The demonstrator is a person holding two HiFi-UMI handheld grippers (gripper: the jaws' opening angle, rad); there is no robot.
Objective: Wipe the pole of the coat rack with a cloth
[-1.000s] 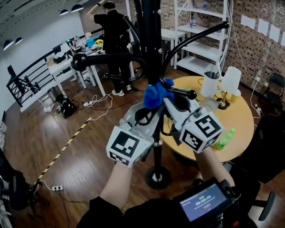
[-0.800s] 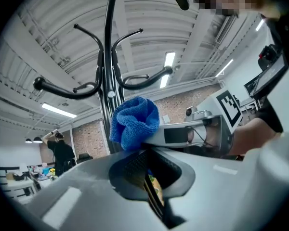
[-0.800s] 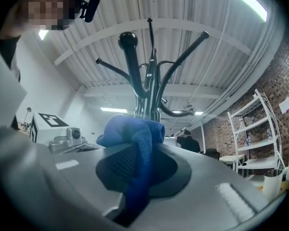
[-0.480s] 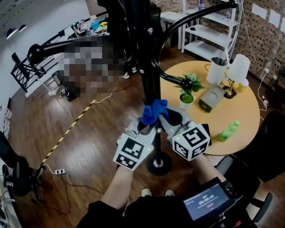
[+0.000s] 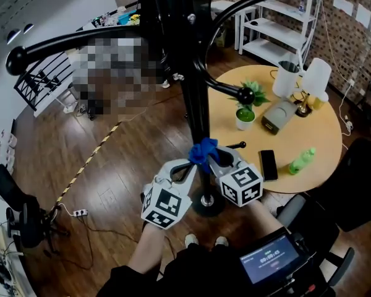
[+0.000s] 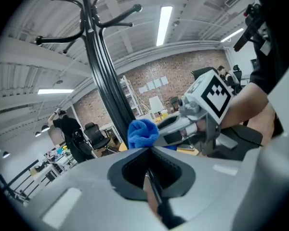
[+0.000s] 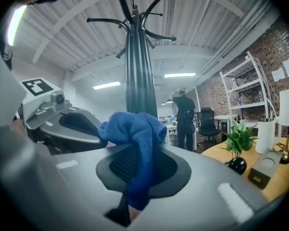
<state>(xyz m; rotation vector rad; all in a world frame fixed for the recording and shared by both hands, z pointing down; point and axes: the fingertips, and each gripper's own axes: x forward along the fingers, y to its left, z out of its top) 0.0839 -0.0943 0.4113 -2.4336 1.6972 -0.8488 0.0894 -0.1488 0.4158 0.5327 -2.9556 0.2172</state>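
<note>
The left gripper (image 5: 187, 167) has its jaws together on nothing, while the right gripper (image 5: 214, 156) clamps its jaws on a crumpled bright-blue cloth (image 5: 203, 150), bunched against the lower black pole (image 5: 196, 107), beside the round wooden surface (image 5: 316, 146).

A soft, fuzzy cloth (image 5: 203, 150) is seen against the glossy black metal pole (image 5: 196, 113); polished wood is shown by the floor (image 5: 120, 166).
</note>
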